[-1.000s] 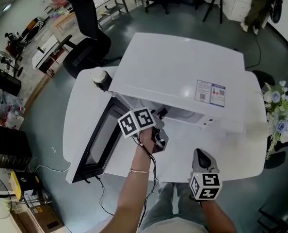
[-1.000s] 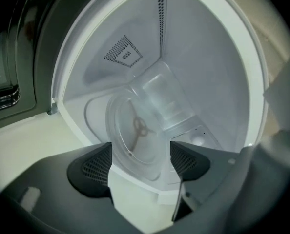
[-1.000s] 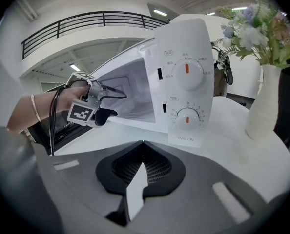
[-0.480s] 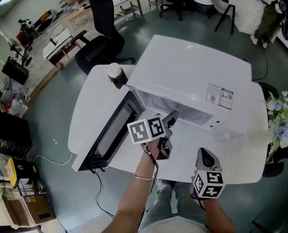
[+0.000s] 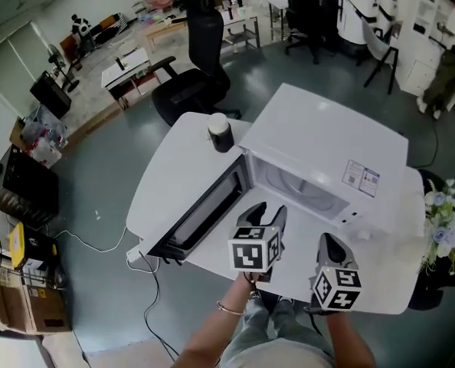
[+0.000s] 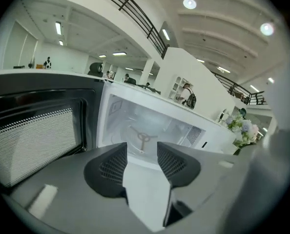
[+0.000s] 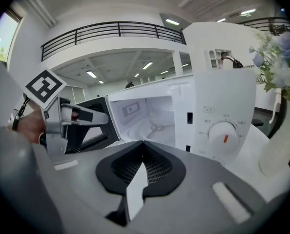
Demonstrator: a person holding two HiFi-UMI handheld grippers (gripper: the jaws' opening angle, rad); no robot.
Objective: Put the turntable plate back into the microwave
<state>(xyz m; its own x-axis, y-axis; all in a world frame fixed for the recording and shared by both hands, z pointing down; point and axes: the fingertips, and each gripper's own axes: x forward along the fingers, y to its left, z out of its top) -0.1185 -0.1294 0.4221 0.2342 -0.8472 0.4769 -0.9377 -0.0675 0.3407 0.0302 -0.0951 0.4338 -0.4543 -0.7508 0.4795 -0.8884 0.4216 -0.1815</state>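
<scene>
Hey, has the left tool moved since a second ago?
Yes. The left tool has drawn back from the microwave opening toward the person; its jaws have just been closing, with nothing between them.
</scene>
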